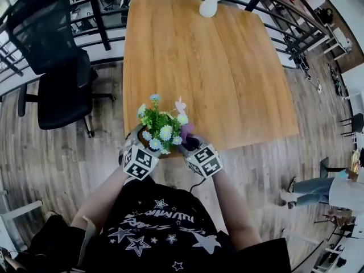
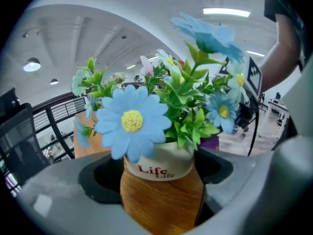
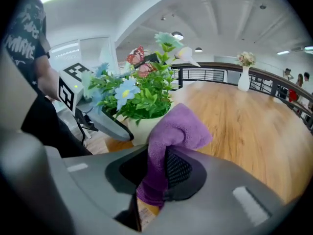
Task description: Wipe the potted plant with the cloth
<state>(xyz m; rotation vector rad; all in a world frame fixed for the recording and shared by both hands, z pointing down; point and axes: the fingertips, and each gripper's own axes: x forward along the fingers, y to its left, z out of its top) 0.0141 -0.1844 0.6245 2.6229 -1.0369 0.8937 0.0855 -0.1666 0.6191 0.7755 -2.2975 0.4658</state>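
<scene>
Showing, in the head view, the small potted plant (image 1: 161,127) of pale blue daisy-like flowers and green leaves at the near edge of the light wooden tabletop (image 1: 227,67). It sits between the left hand-held gripper (image 1: 136,144) and the right hand-held gripper (image 1: 189,144). Whether the pot rests on the wood or is lifted cannot be told.

Left gripper view: the jaws clamp the pot's wood-grain lower body, beneath a cream band printed "Life". The pot appears light and rigid, with smooth sides that may slip, so this low hold on the body is probably the soundest. The petals and leaves look thin, pliant and probably artificial, and are likely to bend under pressure, which suggests gentle strokes.

Right gripper view: the jaws are closed on a soft purple terry cloth (image 3: 168,146). Its folded wad stands above them, just beside the cream rim; contact cannot be confirmed. Being limp, the cloth should conform to the foliage.
</scene>
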